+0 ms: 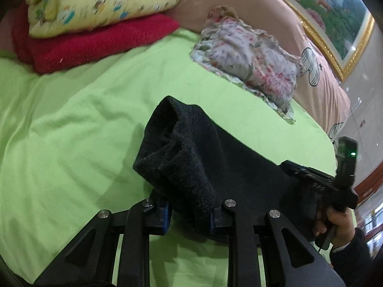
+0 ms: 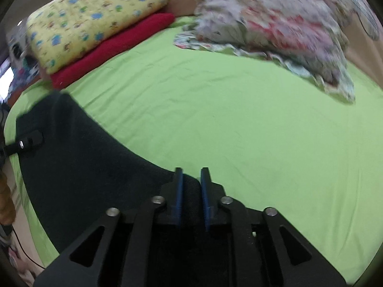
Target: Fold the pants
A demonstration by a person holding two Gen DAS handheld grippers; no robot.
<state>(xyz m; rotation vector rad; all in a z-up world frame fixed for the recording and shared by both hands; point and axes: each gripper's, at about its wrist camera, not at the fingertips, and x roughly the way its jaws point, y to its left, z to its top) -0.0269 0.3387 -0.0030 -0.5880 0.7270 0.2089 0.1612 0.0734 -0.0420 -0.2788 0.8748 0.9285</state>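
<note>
On the bed: black fleece pants [image 1: 191, 157] lie over a lime-green sheet [image 1: 59, 124], held up at one edge by two hand-held tools.

Left tool [image 1: 189, 215]: its blue-padded fingers [image 1: 165, 215] are closed on a thick bunched roll of the fabric, which rises out of the jaws and away from the camera (the roll looks like a cuff or waistband end, though which one cannot be told).

Right tool [image 2: 191, 191]: the blue pads [image 2: 179, 196] stand nearly together, with dark cloth running up between them; it appears to be pinching the pants' edge, the gap being too narrow and dark to be sure of the bite.

Where the pants lie: below and between the two tools, the cloth stretching from the right tool toward the left one, whose tip [image 2: 31, 141] shows at the far left of the right wrist view.

Long axis: judged to run side to side between the two grips, across the near edge of the bed.

Relation that counts: open green sheet lies straight ahead of both tools, so a fold would likely carry the held edge forward over it; neither hand is clearly nearer.

Right hand [image 1: 335, 222]: seen gripping its tool's handle in the left wrist view.

Beyond: a yellow printed pillow [image 1: 103, 2] on a red blanket [image 1: 95, 43], and a floral pillow [image 1: 251, 64], all well apart from the pants.

Risk: the bulky roll could slip unevenly from the left tool.
</note>
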